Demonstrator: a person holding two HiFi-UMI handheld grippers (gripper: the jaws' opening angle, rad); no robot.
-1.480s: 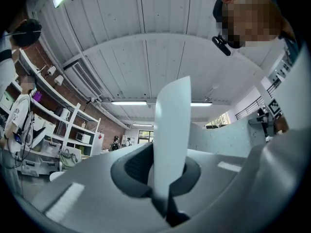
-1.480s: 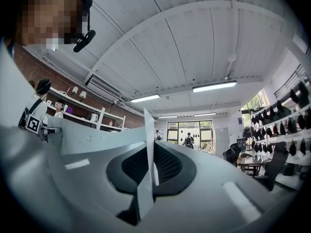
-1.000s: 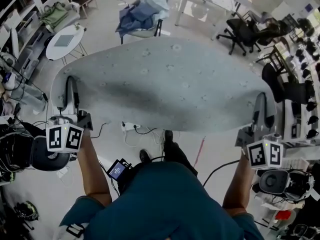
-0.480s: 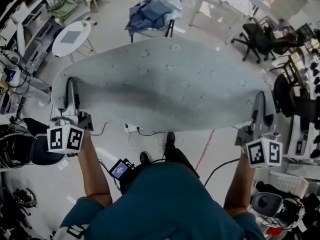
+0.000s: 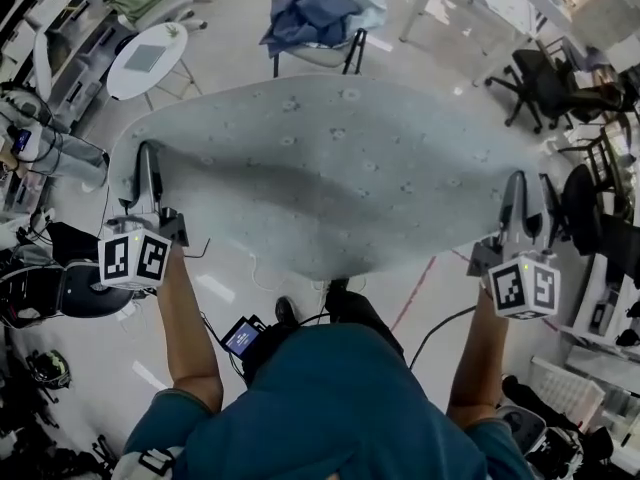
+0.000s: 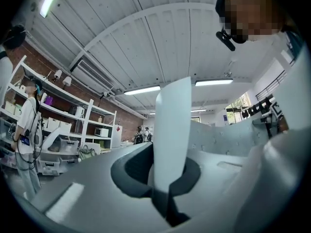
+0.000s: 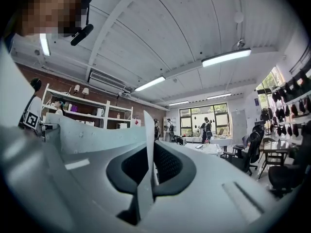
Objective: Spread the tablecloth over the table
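Your left claw (image 5: 148,168) is pressed together on the tablecloth (image 5: 330,168), pinching a fold of it near one near corner. In the left gripper view the pale fabric stands up between the dark pads. Your right claw (image 5: 516,193) is closed in the same way on the opposite near corner, and in the right gripper view a thin edge of cloth rises out of its jaws. The cloth is off the floor, hanging in the air. From each claw it stretches forward, away from your body, and inward toward the other claw. Its long axis runs from 1 claw across to the other, and the 2 claws hold that axis about level. The near edge sags between them and dips lowest about midway, just ahead of your feet. The far edge floats free beyond both claws, with nothing holding it. Neither hand is nearer to the work, since each has its own corner, so the coming move looks like a matched one: both claws carry forward and down together. The worktop itself does not show anywhere. It may lie ahead of the claws under the billowing sheet, but you cannot tell from here. So judge your aim by keeping the far edge square to the line between your 2 claws as you lower it.
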